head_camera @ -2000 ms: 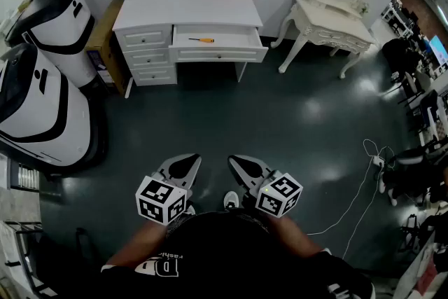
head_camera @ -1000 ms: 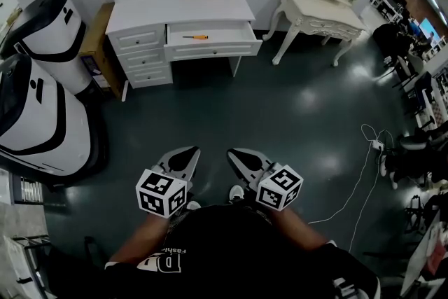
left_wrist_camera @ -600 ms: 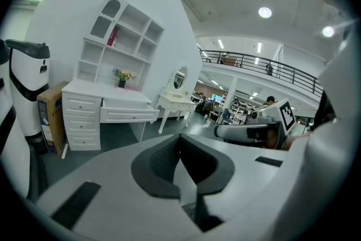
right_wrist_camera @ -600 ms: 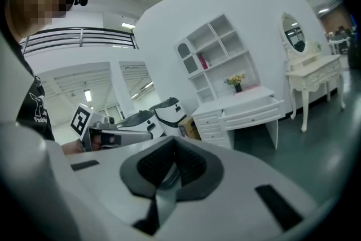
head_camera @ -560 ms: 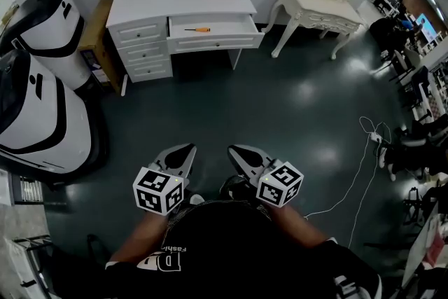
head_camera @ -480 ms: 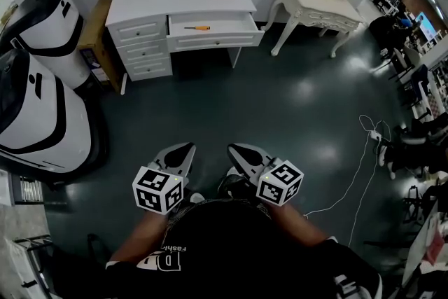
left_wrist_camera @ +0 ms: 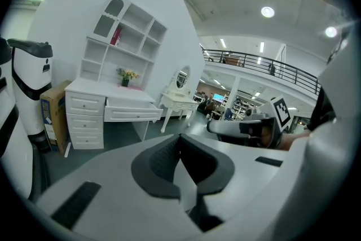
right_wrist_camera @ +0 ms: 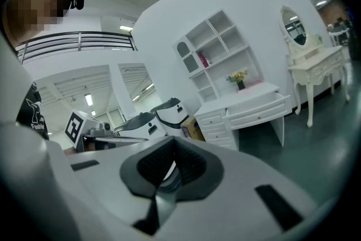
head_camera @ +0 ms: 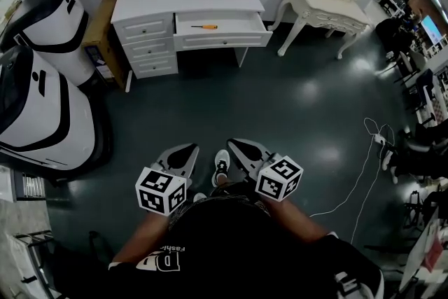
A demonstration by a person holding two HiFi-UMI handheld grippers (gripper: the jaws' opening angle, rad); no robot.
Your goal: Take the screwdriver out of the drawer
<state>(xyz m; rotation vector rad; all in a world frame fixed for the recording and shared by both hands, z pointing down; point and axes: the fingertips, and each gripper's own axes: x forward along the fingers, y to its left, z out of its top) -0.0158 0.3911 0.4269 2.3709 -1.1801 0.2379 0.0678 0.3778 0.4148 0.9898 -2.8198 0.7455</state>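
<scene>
Faintly, the screwdriver (head_camera: 204,26) shows tiny in the open drawer (head_camera: 222,40).

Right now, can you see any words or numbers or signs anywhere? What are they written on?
"Fashi": small white letters on the person's black shirt, the end hidden by a fold.
"D": big white letter under it; the rest is hidden.
"i"-shaped black sign: on each of the white machines.
Cubes on the left gripper and right gripper: square patterns, no words.
Other print on the shirt: too blurred to read.

Black short-sleeved shirt (head_camera: 238,245) — white lettering (head_camera: 159,265) (seemingly partly hidden).
</scene>
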